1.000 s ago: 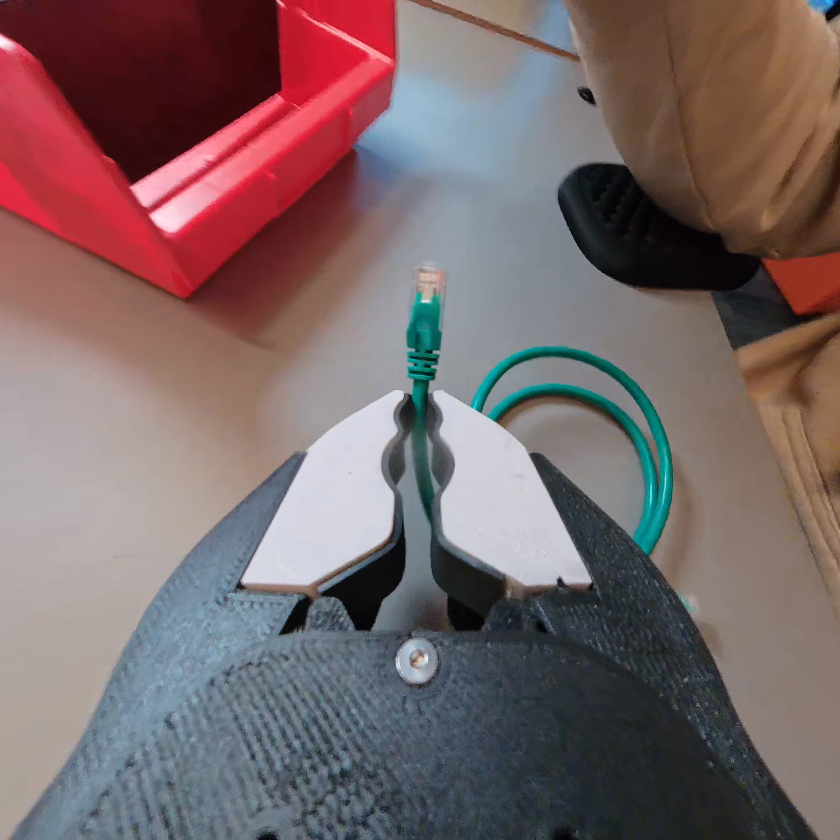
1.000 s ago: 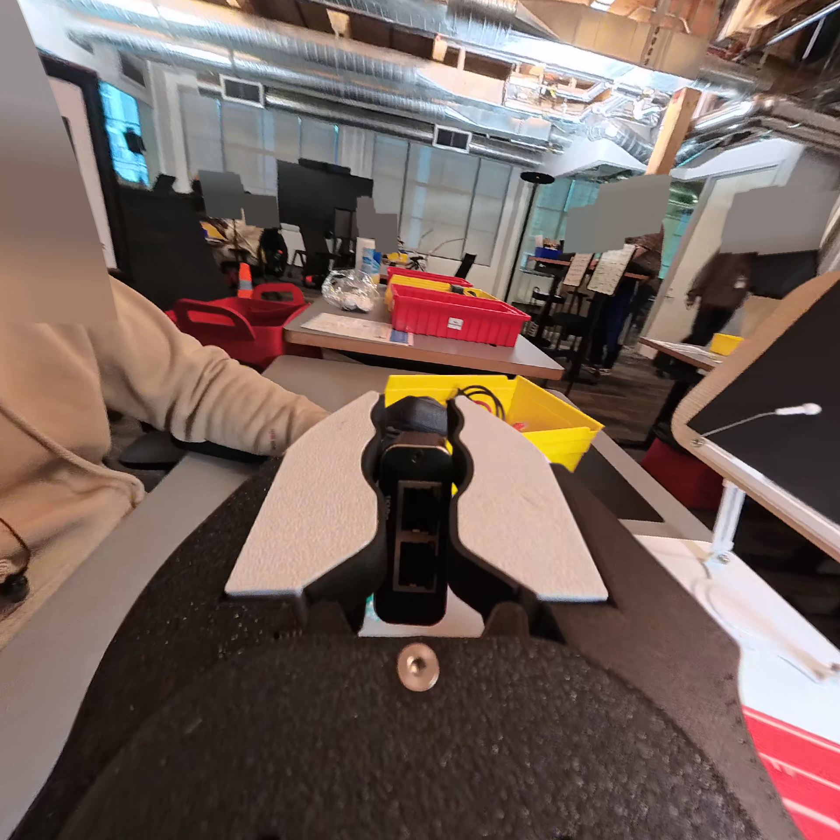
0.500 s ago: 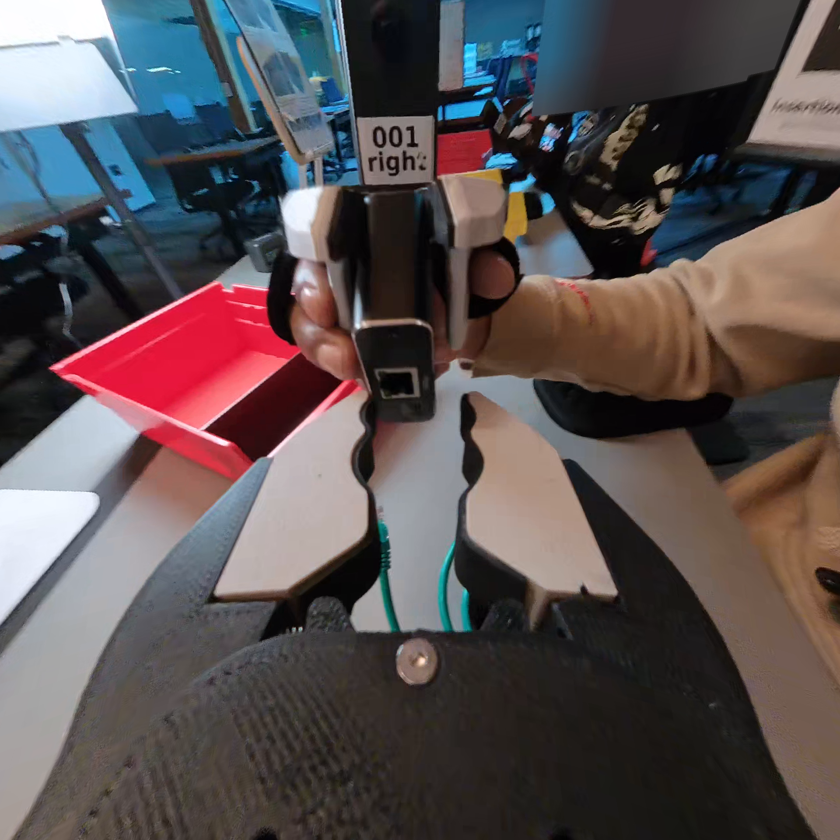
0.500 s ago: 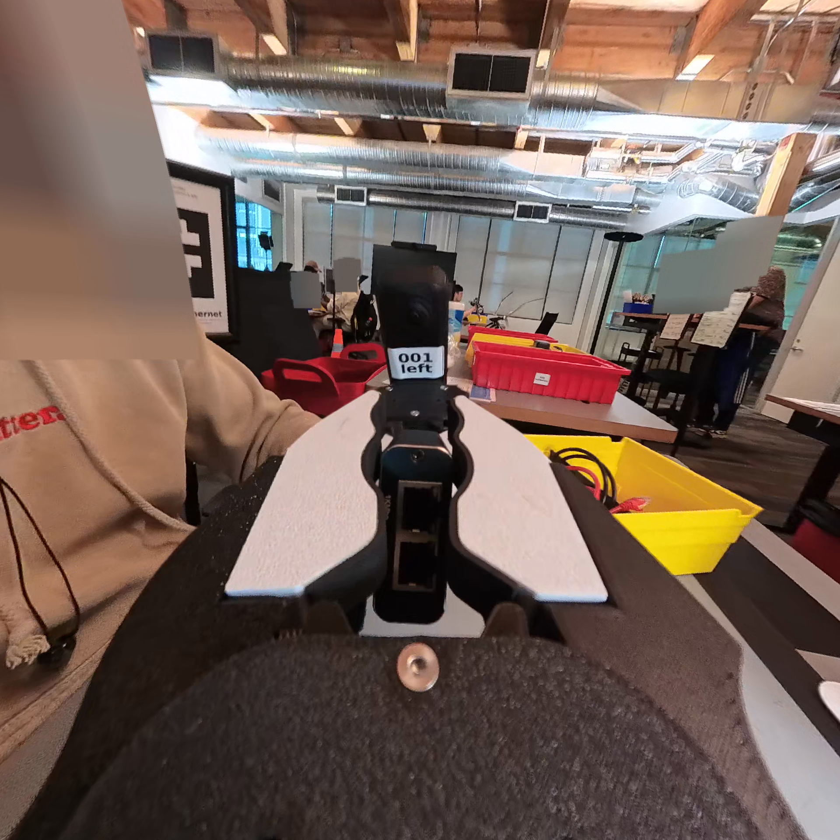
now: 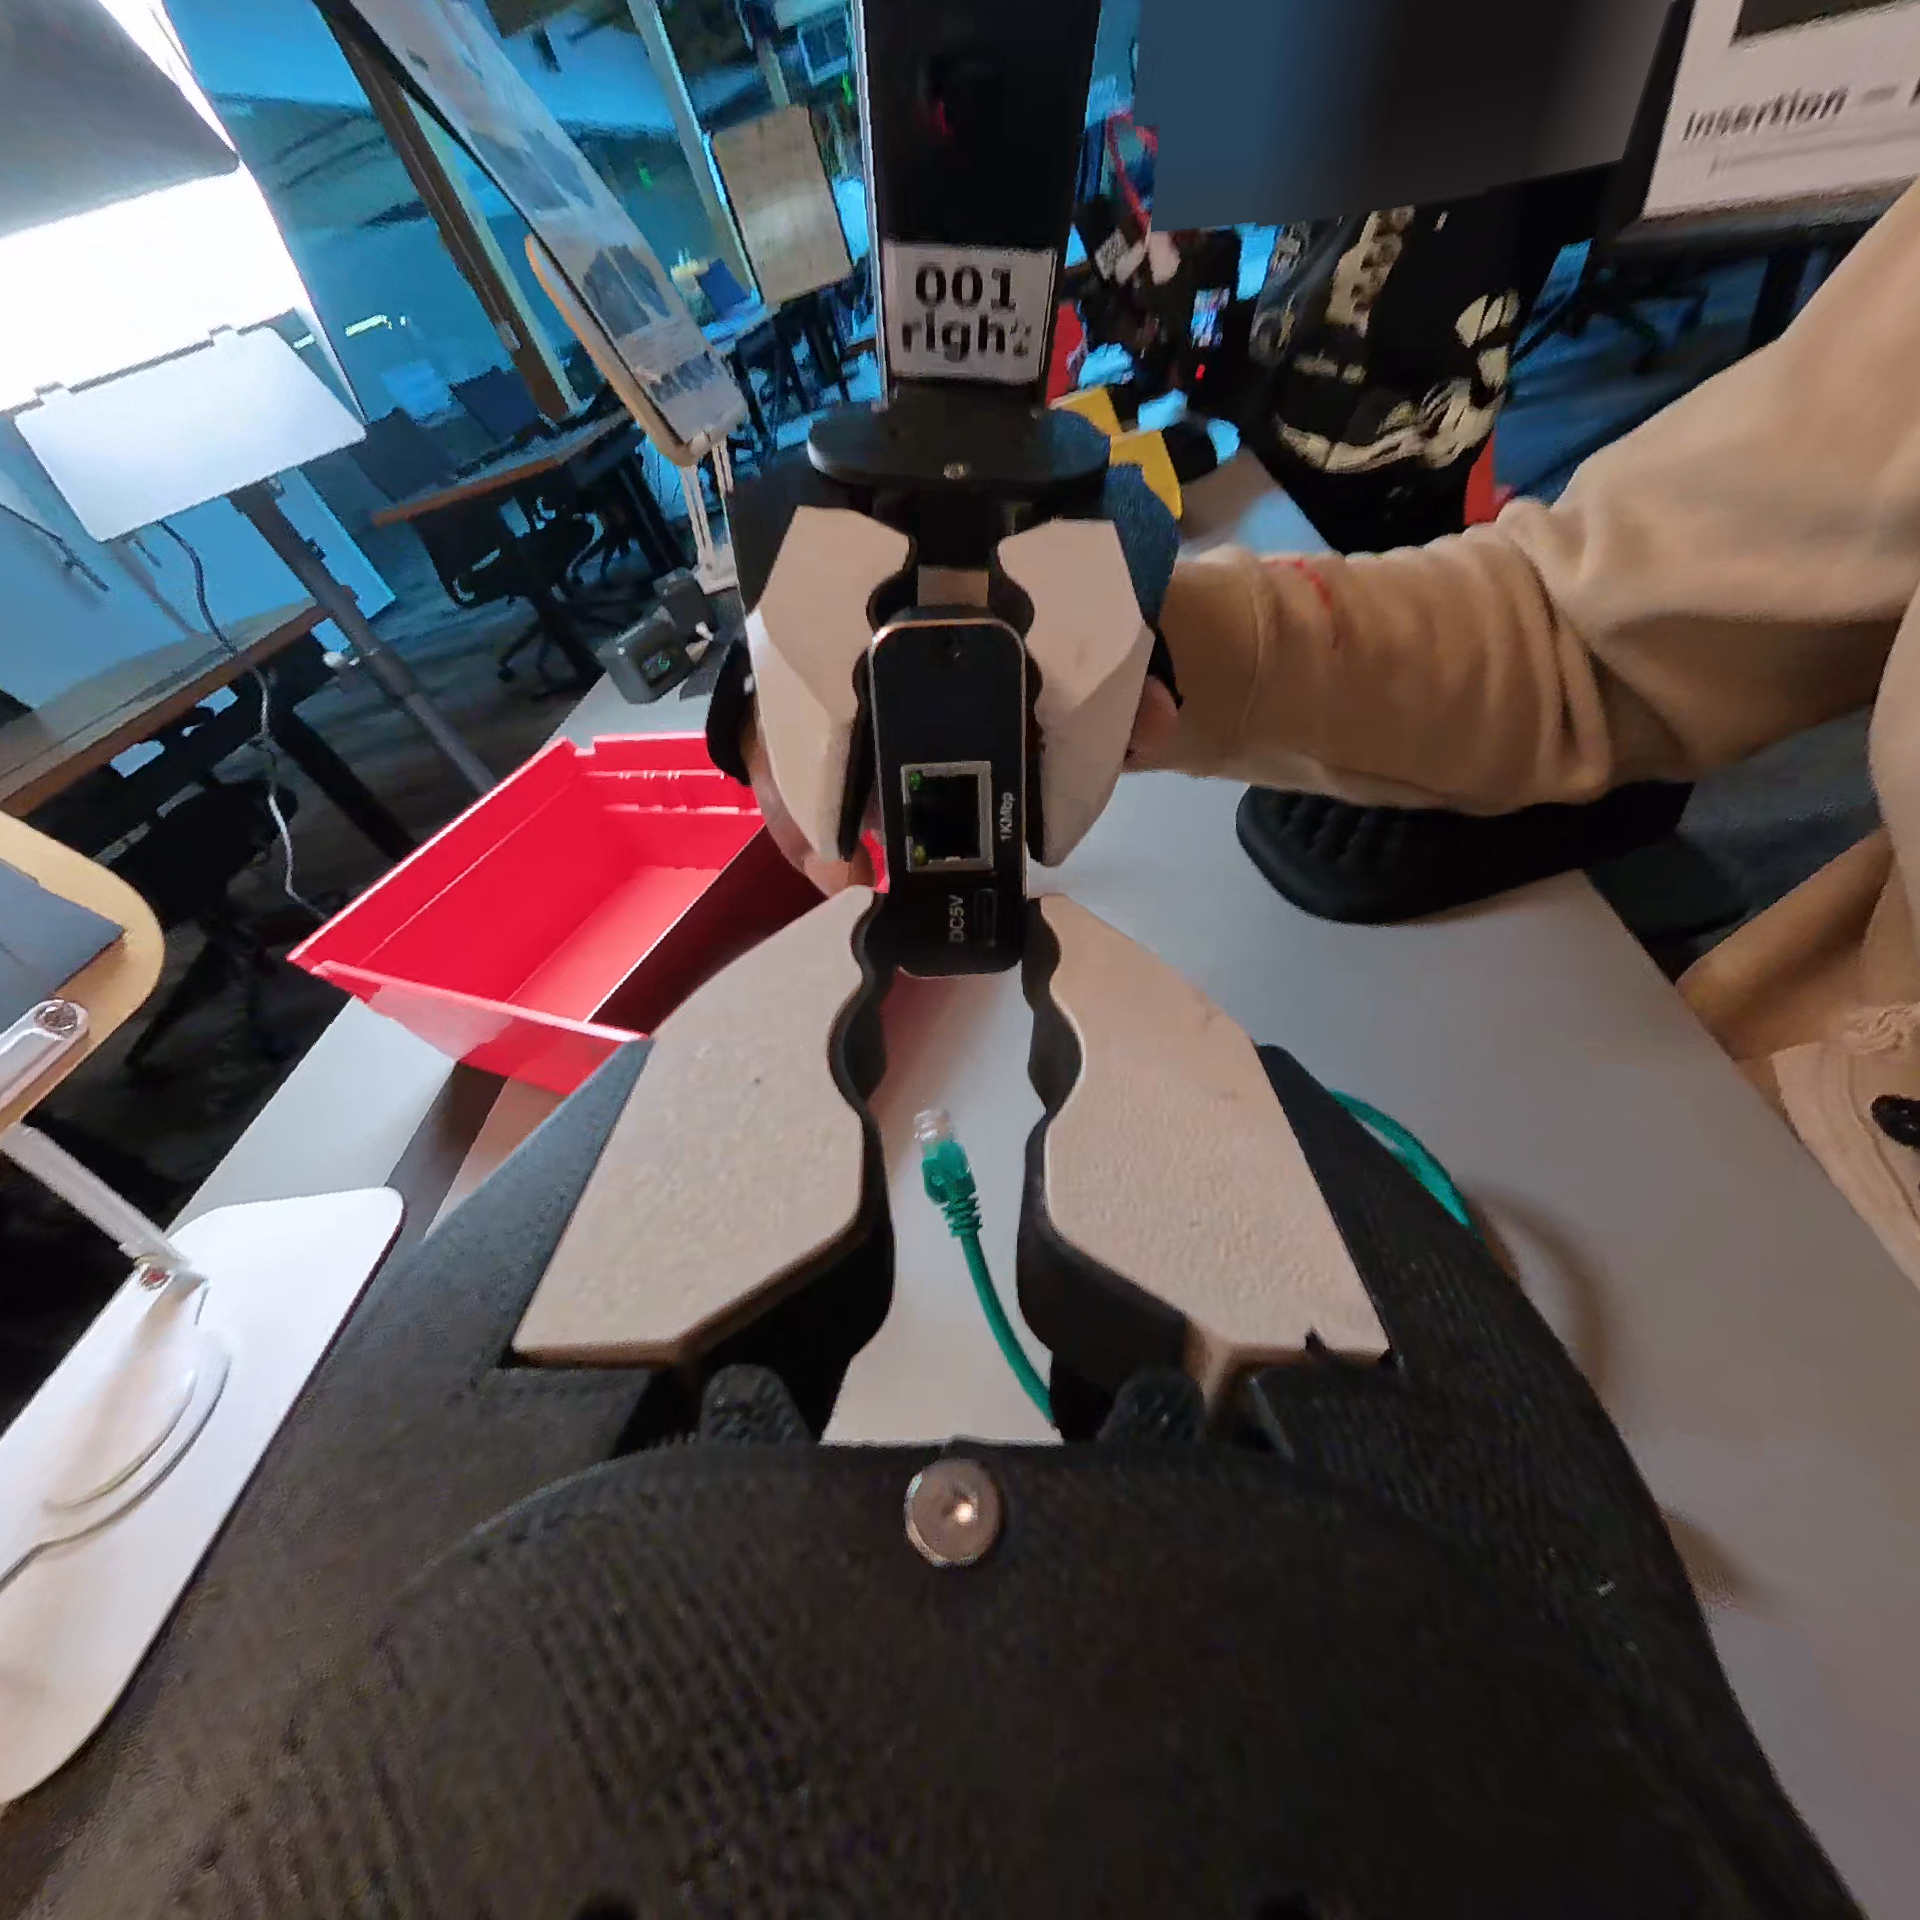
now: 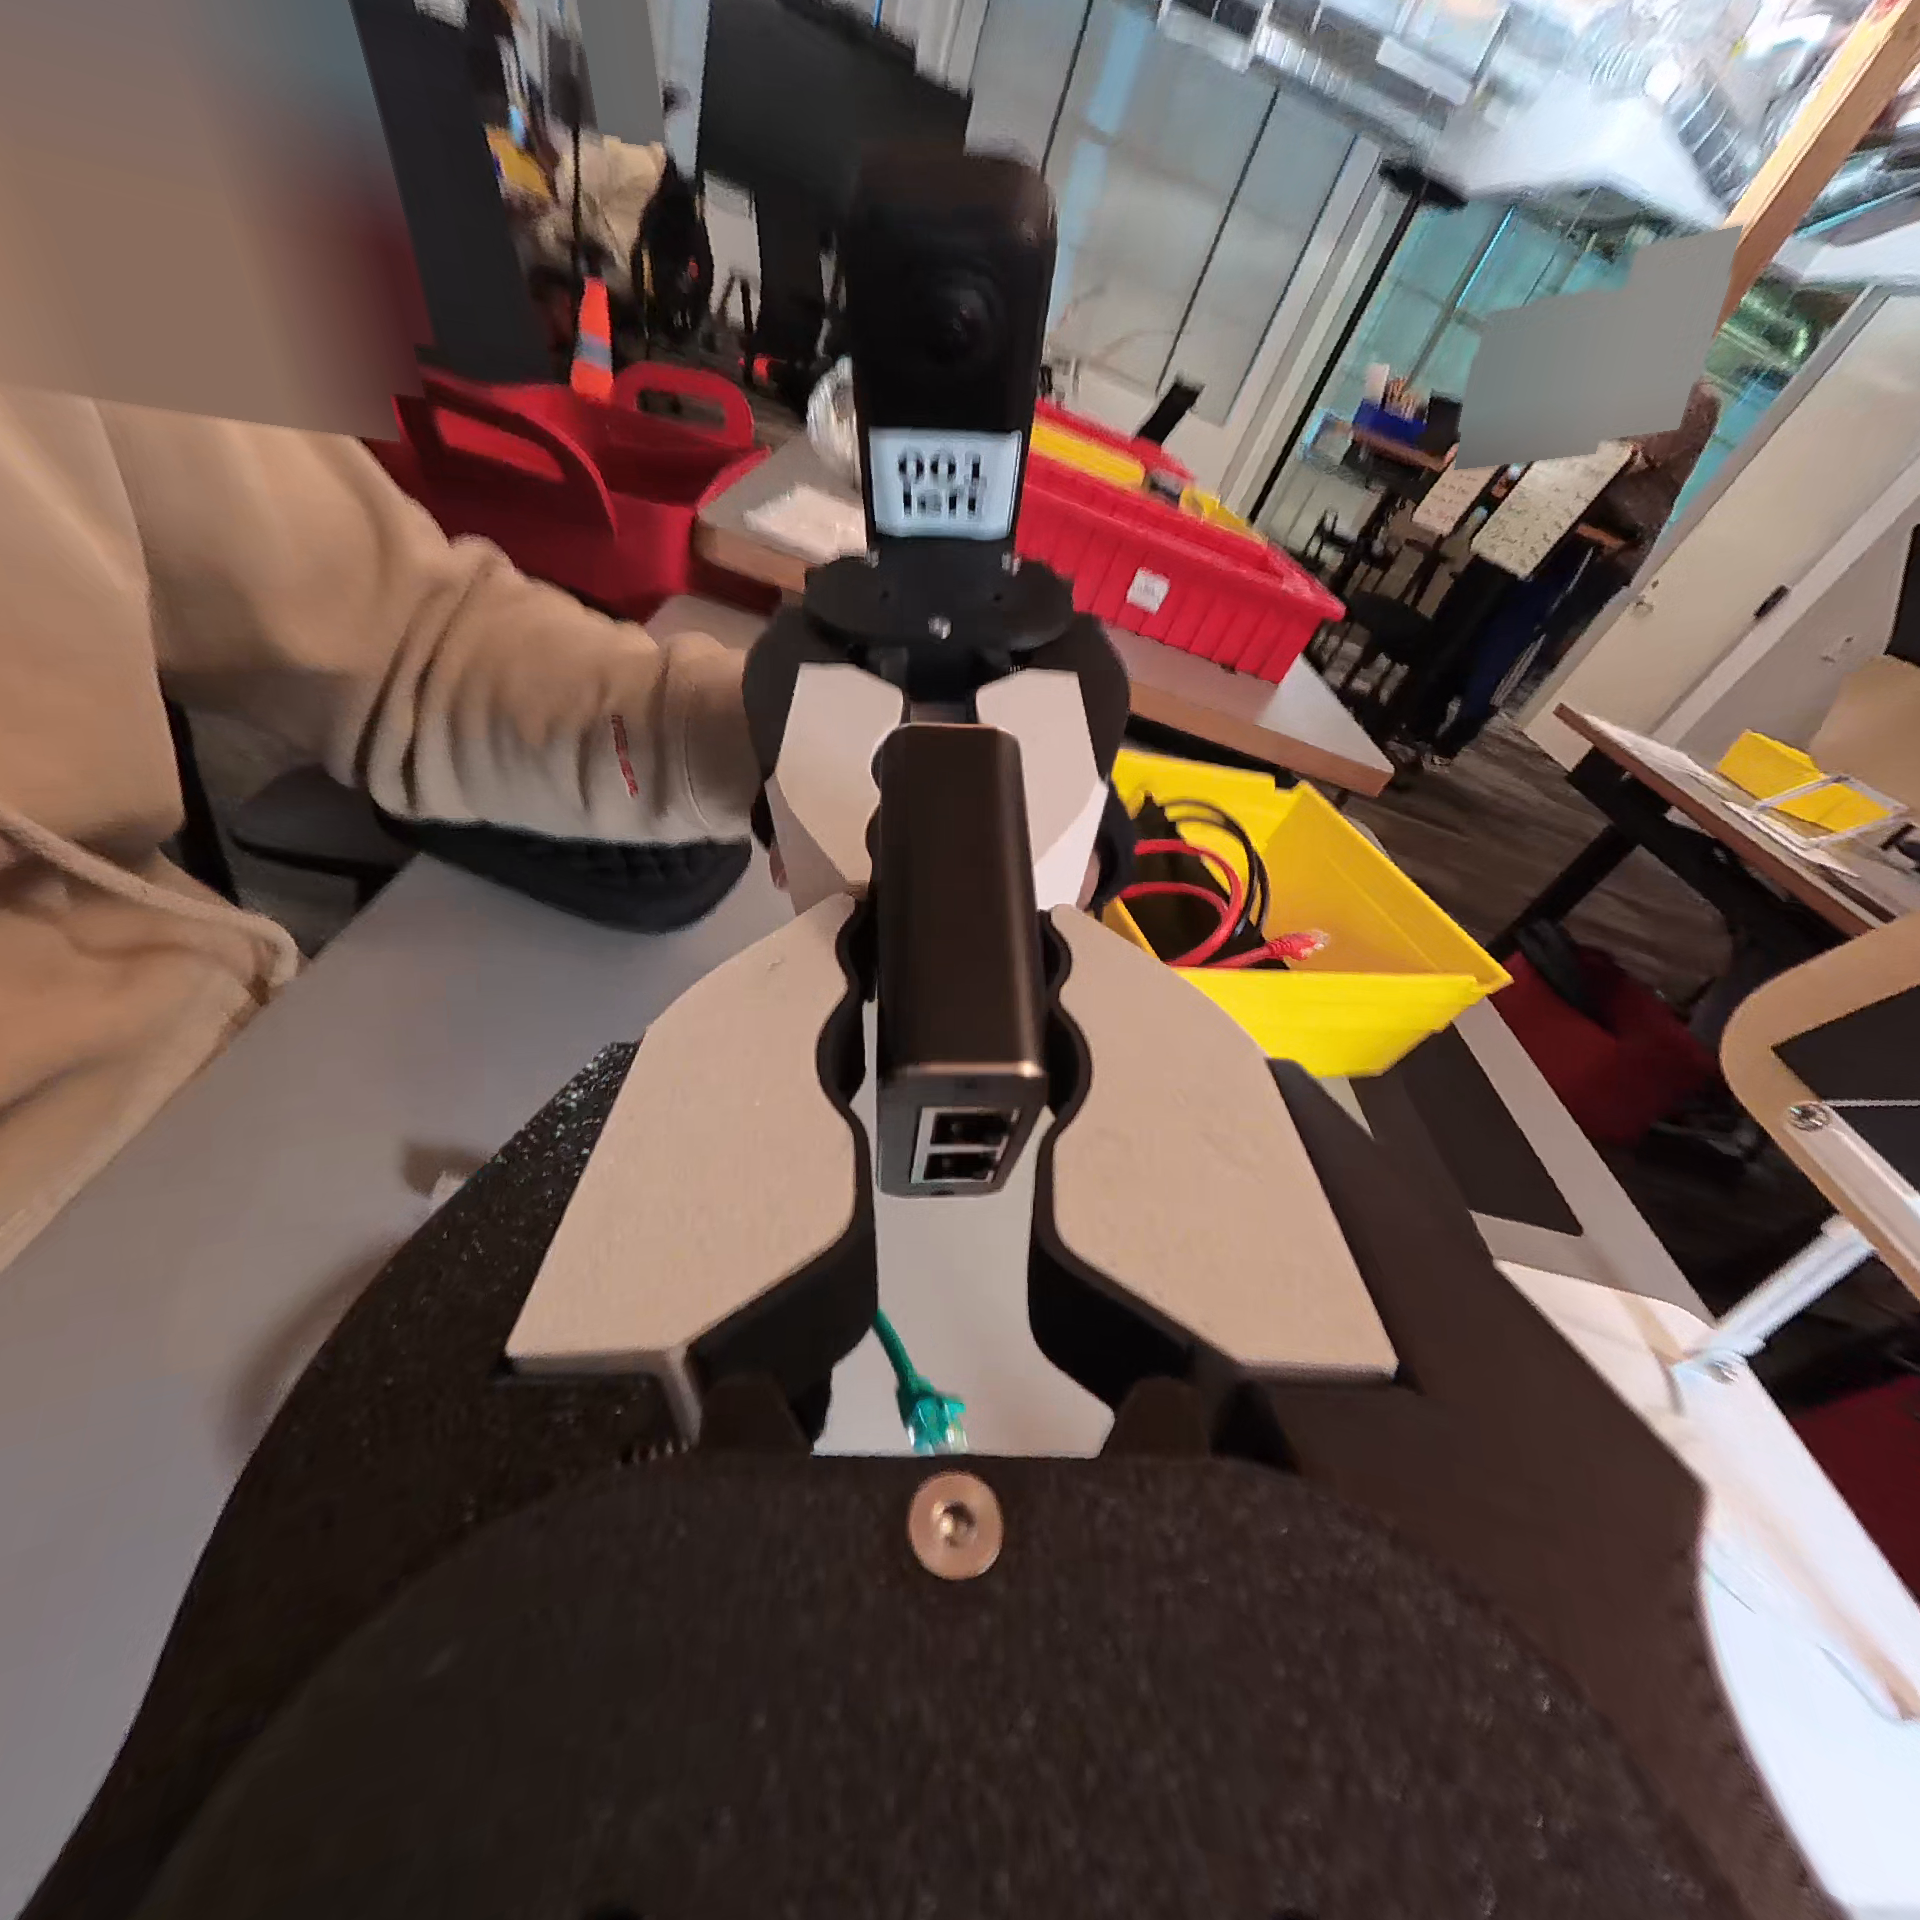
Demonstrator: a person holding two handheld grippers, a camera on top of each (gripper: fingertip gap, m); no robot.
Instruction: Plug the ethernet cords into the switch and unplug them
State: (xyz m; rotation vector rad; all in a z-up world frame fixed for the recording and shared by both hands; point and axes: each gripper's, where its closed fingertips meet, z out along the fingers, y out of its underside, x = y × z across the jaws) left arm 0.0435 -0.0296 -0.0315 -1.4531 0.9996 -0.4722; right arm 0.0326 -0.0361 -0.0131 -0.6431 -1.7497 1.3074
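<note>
The switch [image 5: 948,821], a small black box, hangs in the air between the two grippers, one end with a single port facing the left wrist camera, the other end with two stacked ports [image 6: 958,1143] facing the right one. The right gripper [image 6: 951,966] is clamped on its sides; in the left wrist view the switch sits right at the tips of the left gripper [image 5: 948,935], whose jaws now stand apart with nothing between them. A second ago that gripper held the green ethernet cord [image 5: 961,1226] just behind its plug; it has since let go, and the cord lies loose on the pale worktop [image 5: 1558,1195] below, plug pointing toward the switch. So the cord is free of the switch, and I judge the left gripper is either taking hold of the switch or must go back down for the cord. A red bin [image 5: 540,935] and a yellow bin [image 6: 1340,935] of other cables stand on the worktop farther off
</note>
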